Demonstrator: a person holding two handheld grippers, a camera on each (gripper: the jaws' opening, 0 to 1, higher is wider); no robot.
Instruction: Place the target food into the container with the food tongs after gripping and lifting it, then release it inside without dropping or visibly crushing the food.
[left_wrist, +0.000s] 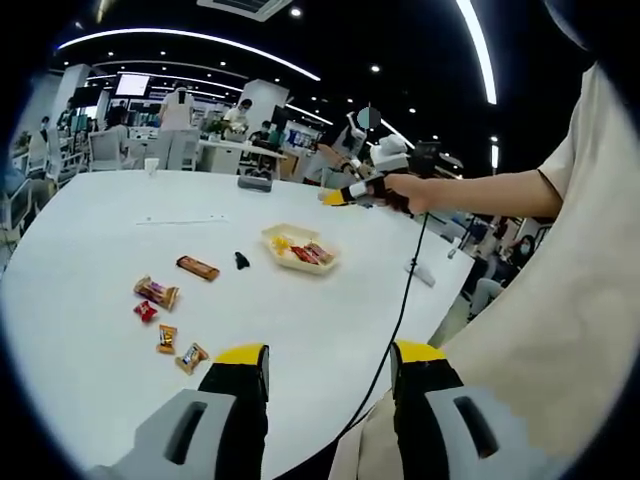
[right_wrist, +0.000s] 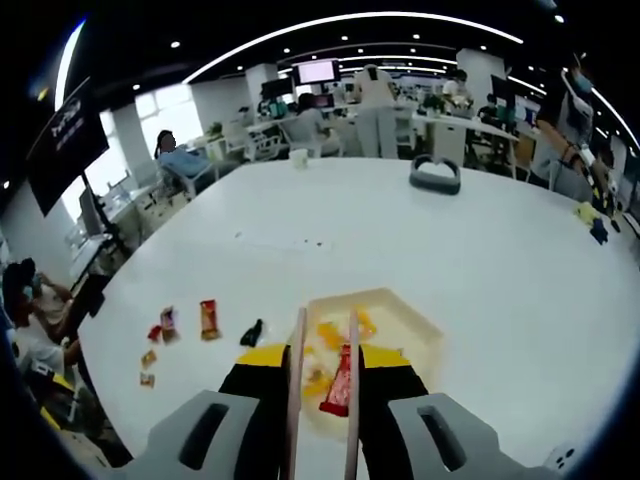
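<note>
The red wrapped snack (right_wrist: 338, 392) hangs pinched between the 2 wooden tong arms (right_wrist: 297, 385) clamped in the right gripper (right_wrist: 322, 372), directly above the pale yellow tray (right_wrist: 415, 322). Lower first, then ease open gently. The left gripper (left_wrist: 330, 368) is open over the white round table (left_wrist: 120, 200), offices beyond.

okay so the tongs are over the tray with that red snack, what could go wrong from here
1. The red snack hangs between the wooden tongs above the tray; if the right gripper squeezes harder, it may get crushed.
2. Releasing from this height, it might bounce off the yellow pieces already inside or land by the rim.
3. The tray looks light; a tong tip could nudge it across the white table.
</note>
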